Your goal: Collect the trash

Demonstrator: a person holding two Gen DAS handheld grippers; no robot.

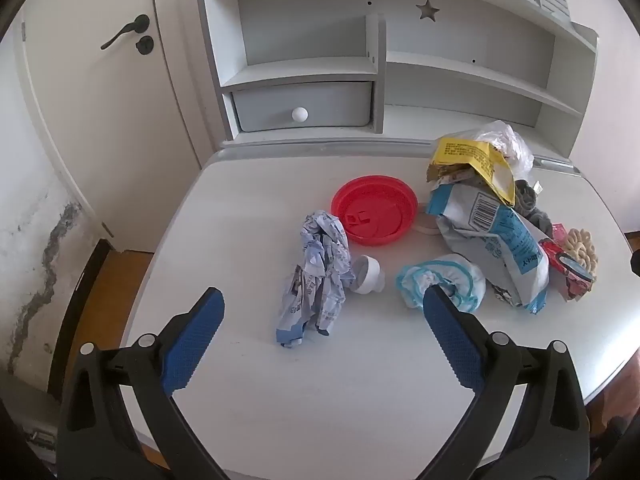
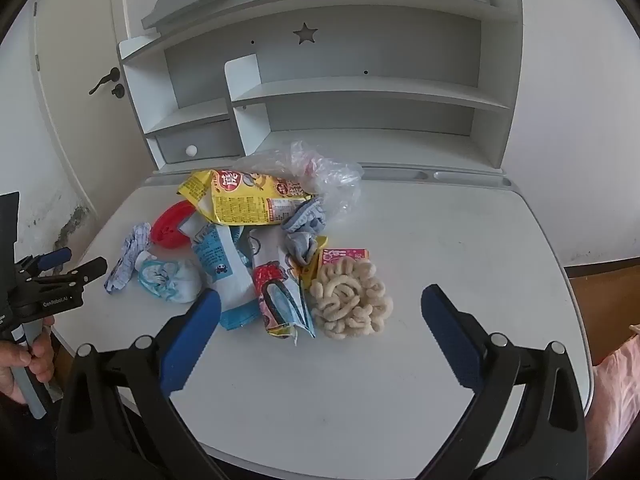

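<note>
A pile of trash lies on the white desk. In the left wrist view I see a crumpled blue-white wrapper, a red lid, a small white cap, a crumpled light-blue wrapper, a blue-white bag and a yellow snack bag. My left gripper is open and empty, just before the crumpled wrapper. My right gripper is open and empty, near a beige knitted scrunchie and a red-blue wrapper. The yellow bag lies at the pile's back.
A grey-white shelf unit with a drawer stands at the desk's back. A clear plastic bag lies behind the pile. A door is to the left. The left gripper shows at the left edge of the right wrist view.
</note>
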